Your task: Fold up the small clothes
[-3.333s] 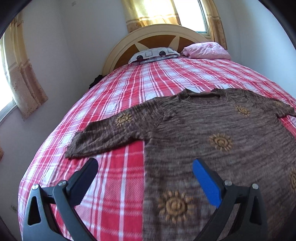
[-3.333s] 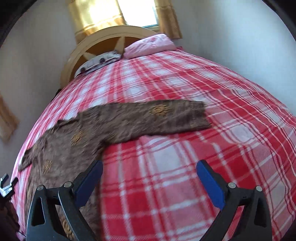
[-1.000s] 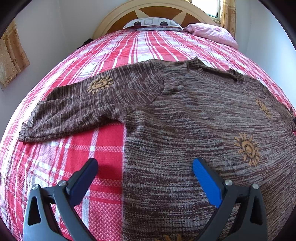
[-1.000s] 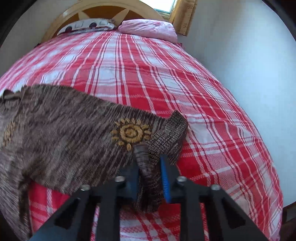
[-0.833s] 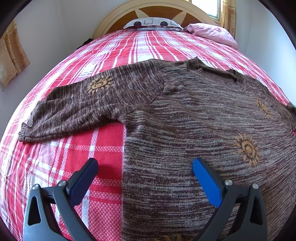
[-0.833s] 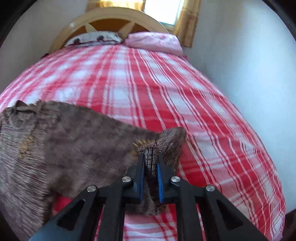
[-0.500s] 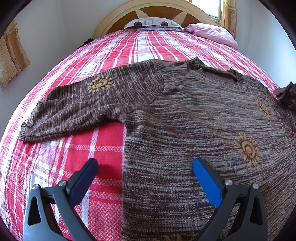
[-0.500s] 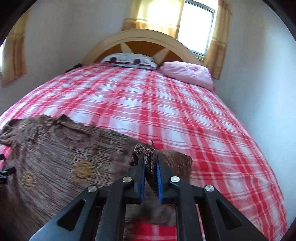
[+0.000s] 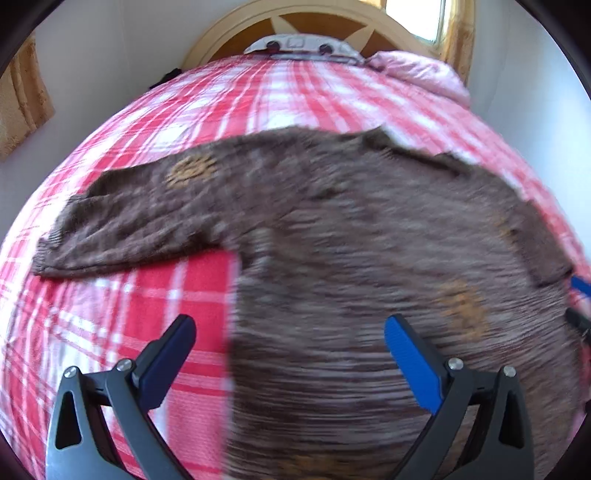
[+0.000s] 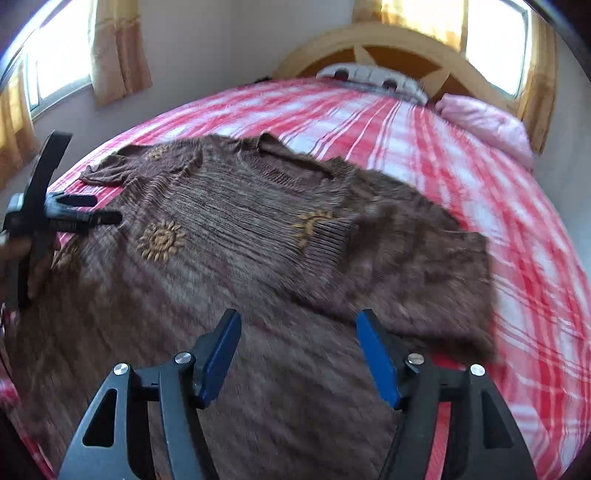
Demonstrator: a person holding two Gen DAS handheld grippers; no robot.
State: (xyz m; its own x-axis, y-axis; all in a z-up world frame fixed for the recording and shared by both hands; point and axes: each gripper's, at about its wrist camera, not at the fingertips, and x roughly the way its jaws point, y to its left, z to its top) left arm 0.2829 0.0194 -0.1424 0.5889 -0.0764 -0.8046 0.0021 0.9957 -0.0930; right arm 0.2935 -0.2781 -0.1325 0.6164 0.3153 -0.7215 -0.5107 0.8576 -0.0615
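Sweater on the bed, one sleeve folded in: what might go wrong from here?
1. The folded sleeve lies rumpled and skewed on the sweater; left so, the fold may end lopsided.
2. The right gripper, jaws opening and empty, hovers close over the knit; it might snag it.
3. The other sleeve lies spread out; the open left gripper isn't over it.

Daylit bedroom with a wide bed

Sunlight is streaming through windows (image 10: pixel 493 35) behind an arched wooden headboard (image 10: pixel 391 55) and another window (image 10: pixel 55 62) on the side wall, glowing in golden curtains (image 10: pixel 118 44); a red-and-white plaid bedspread (image 10: pixel 461 177) is covering the bed, with a pink pillow (image 10: pixel 484 122) and a patterned pillow (image 10: pixel 365 79) lying against pale walls (image 10: pixel 229 40).
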